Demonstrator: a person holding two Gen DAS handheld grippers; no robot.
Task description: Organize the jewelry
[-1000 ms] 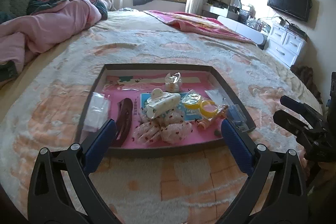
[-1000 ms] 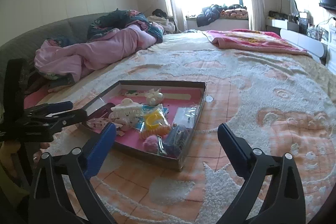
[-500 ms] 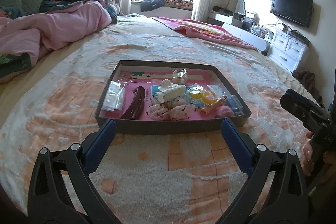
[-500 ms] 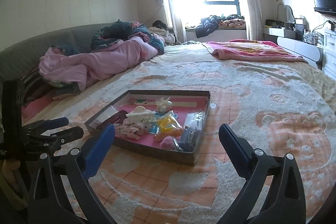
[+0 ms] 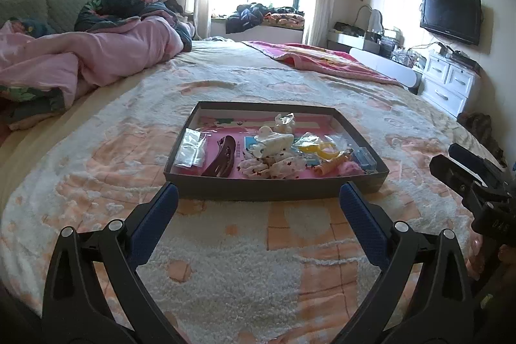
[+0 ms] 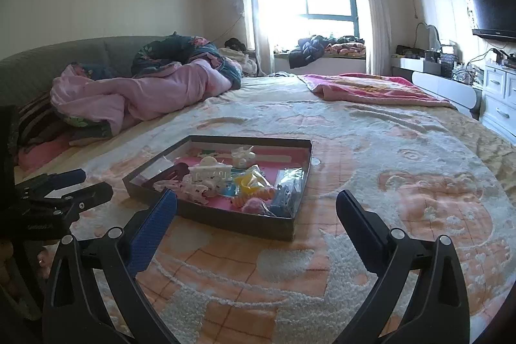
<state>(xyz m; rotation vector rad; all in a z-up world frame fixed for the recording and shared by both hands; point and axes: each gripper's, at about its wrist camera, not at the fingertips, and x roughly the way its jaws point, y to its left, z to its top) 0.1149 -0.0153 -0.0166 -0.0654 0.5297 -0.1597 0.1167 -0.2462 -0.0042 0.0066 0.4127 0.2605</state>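
A shallow grey box (image 5: 274, 190) with a pink floor lies on the bed and holds several hair clips and small bagged items: a dark red clip (image 5: 222, 157), a white claw clip (image 5: 272, 142), a yellow piece (image 5: 317, 148), clear bags (image 5: 192, 149). The box also shows in the right wrist view (image 6: 238, 223). My left gripper (image 5: 258, 208) is open and empty, just short of the box's near wall. My right gripper (image 6: 256, 208) is open and empty, before the box's right corner. Each gripper shows in the other's view (image 5: 471, 179) (image 6: 64, 192).
A fluffy peach and white blanket (image 5: 225, 263) covers the bed. A pink quilt (image 5: 80, 60) is heaped at the left, a pink blanket (image 5: 322, 60) at the far right. White drawers (image 5: 448, 83) and a television (image 5: 451, 16) stand along the right wall.
Both grippers have pulled back and risen away from the box, so it looks smaller and farther. Both stay open and empty.
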